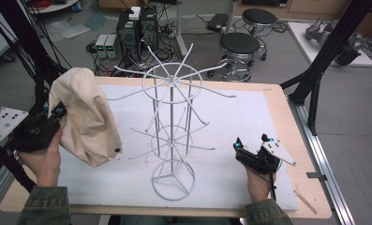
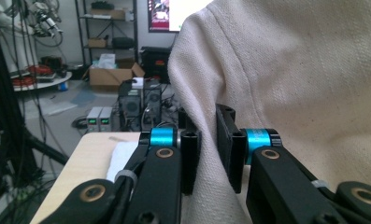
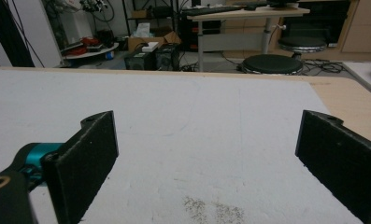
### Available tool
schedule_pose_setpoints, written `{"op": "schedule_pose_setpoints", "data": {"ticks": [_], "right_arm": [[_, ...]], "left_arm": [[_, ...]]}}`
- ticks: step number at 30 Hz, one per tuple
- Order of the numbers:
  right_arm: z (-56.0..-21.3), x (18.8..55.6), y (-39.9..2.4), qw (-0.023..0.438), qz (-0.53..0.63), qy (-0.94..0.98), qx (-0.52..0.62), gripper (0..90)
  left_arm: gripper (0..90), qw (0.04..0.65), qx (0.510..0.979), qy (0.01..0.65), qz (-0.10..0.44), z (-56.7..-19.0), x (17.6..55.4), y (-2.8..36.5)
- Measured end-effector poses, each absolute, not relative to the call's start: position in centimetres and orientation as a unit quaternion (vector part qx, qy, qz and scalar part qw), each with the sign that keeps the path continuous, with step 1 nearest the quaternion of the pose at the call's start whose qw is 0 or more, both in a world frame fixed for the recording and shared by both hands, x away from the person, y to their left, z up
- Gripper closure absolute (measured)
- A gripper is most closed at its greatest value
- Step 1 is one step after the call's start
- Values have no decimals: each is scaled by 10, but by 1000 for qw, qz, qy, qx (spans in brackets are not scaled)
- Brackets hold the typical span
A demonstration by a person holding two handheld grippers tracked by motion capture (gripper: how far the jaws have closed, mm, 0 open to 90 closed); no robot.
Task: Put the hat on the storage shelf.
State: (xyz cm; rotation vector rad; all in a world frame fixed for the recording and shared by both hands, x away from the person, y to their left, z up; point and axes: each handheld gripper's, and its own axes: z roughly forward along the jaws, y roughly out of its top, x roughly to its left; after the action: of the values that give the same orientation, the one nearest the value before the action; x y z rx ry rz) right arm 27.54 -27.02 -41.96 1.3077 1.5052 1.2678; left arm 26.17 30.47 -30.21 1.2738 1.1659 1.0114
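Observation:
A cream fabric piece [image 1: 85, 117] with a small dark button near its lower edge hangs at the left, lifted above the white mat [image 1: 249, 112]. My left gripper [image 1: 59, 112] is shut on a fold of it. In the left gripper view that gripper [image 2: 209, 140] pinches the cream fabric [image 2: 290, 84] between both black pads. A tall white wire rack [image 1: 172, 136] with spreading arms stands mid-table, to the right of the fabric. My right gripper [image 1: 250, 143] rests low at the front right, open. Between its wide jaws, my right gripper [image 3: 206, 154] has only bare mat [image 3: 174, 107].
The wooden table edge [image 1: 286, 108] borders the mat on the right. A black frame leg [image 1: 315, 79] rises at the right and cables hang at the far left. Two stools [image 1: 240, 47] and computer boxes [image 1: 137, 28] stand on the floor beyond the table.

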Motion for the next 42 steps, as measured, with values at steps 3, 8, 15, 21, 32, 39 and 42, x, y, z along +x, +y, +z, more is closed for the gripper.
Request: {"op": "schedule_pose_setpoints", "data": {"ticks": [3, 8, 15, 21, 32, 39, 42], "right_arm": [[-419, 275, -270, 380, 497, 589, 512, 49], [-419, 275, -270, 379, 497, 590, 512, 49], [-420, 275, -270, 380, 498, 590, 509, 49], [-420, 275, -270, 380, 498, 590, 508, 49], [-420, 275, -270, 381, 498, 590, 508, 49], [-420, 275, -270, 381, 498, 590, 508, 49], [-420, 275, -270, 380, 498, 590, 509, 49]], "left_arm": [[813, 551, 526, 480, 435, -295, 260, 303], [813, 581, 493, 453, 463, -286, 256, 302], [813, 632, 465, 407, 468, -274, 250, 304], [813, 641, 465, 394, 466, -265, 246, 307], [812, 653, 471, 378, 456, -248, 243, 306], [812, 666, 471, 367, 447, -236, 243, 304], [812, 672, 471, 358, 446, -228, 241, 302]]}}
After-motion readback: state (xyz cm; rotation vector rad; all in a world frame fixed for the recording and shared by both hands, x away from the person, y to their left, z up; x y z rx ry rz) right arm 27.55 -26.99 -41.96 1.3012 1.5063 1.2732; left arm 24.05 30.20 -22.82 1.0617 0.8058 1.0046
